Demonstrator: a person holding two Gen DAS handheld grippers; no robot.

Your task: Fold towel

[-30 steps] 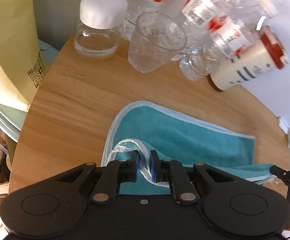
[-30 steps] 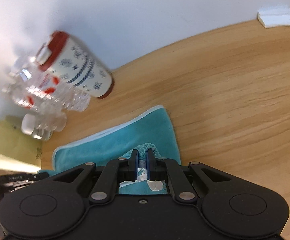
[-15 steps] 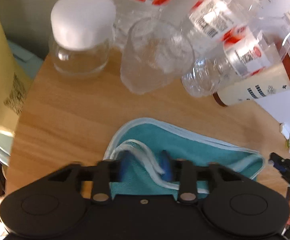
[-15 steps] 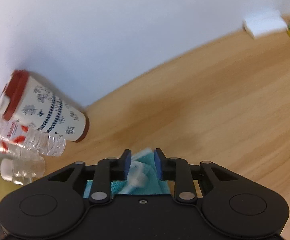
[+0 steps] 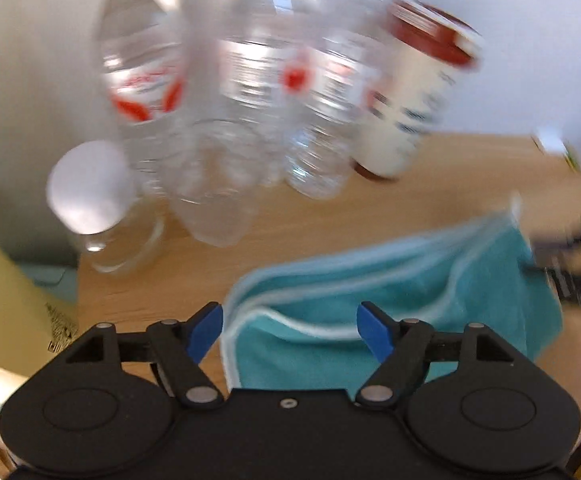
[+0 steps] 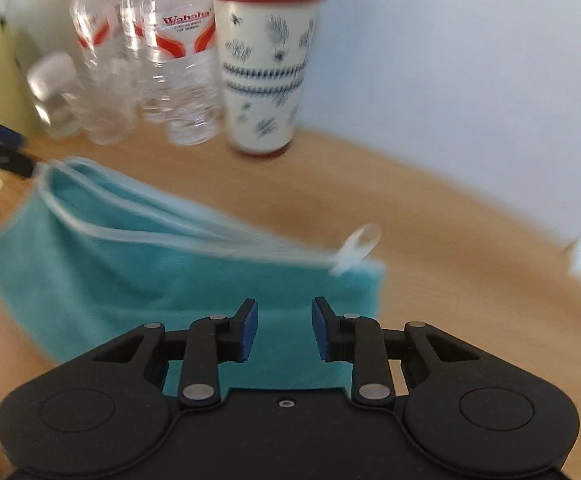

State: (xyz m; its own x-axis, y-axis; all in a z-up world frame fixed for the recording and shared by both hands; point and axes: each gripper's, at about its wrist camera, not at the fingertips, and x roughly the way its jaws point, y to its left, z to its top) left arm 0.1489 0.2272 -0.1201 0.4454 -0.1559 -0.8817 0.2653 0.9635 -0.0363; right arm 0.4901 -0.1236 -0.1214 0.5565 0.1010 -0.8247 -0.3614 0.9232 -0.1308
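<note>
— Where is the teal towel (image 5: pixel 370 300) now?
— It lies folded on the wooden table (image 6: pixel 450 216), in front of the water bottles (image 6: pixel 178 60) and the red-lidded cup (image 6: pixel 264 64).
— And the grippers?
— The left hand-held gripper (image 5: pixel 290 330) and the right hand-held gripper (image 6: pixel 284 326) are both spread, holding nothing.

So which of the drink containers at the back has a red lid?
The patterned white tumbler, rightmost in the row. The plastic bottles beside it are clear with red labels.
</note>
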